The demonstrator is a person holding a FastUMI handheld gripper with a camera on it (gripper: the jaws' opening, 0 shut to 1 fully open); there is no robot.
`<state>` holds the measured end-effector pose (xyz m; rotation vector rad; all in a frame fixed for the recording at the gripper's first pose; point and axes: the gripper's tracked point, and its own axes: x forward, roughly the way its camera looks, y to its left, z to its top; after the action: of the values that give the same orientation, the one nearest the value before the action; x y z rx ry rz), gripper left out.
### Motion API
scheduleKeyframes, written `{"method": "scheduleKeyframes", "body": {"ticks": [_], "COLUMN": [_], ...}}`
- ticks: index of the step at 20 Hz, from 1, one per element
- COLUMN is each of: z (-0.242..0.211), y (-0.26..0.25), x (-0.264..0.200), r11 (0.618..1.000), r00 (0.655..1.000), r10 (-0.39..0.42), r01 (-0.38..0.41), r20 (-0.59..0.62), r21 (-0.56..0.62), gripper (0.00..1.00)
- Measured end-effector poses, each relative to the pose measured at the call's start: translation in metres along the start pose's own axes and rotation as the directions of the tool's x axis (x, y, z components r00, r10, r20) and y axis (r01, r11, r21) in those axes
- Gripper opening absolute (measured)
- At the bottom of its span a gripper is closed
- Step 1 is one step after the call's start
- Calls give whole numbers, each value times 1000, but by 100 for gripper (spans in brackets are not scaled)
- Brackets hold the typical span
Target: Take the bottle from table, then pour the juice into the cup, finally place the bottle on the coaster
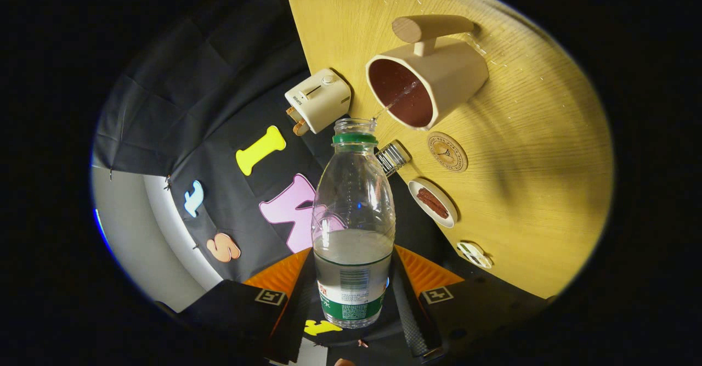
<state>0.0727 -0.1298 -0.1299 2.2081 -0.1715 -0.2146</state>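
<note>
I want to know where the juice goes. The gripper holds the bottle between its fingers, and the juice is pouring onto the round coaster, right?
Not quite. The gripper does hold the bottle between its fingers, but the gripper view shows the thin stream going into the cup, not onto the round coaster beside it.

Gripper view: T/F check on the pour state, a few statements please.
1. The claw is shut on the bottle. True.
2. The bottle's cap is on. False: its mouth is open, with only the green ring at the neck.
3. A thin stream runs from the bottle's mouth into the cup. True.
4. The bottle stands on the coaster. False: the coaster lies bare on the table beside the cup.
5. The toaster sits between the claw's fingers. False: it is beyond them, at the table's edge.
</note>
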Motion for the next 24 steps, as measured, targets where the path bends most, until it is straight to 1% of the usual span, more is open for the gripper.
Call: {"method": "scheduleKeyframes", "body": {"ticks": [7,16,21,24], "z": [-5,2,2,-2], "y": [0,-2,-11,-19], "x": [0,5,6,5], "r11": [1000,1000,999,997], "r00": [1000,998,997,997], "r10": [-1,17,21,13], "r01": [1,-16,-18,-7], "r20": [7,55,81,81], "r21": [16,-6,-34,-76], "gripper": [75,74,74,74]}}
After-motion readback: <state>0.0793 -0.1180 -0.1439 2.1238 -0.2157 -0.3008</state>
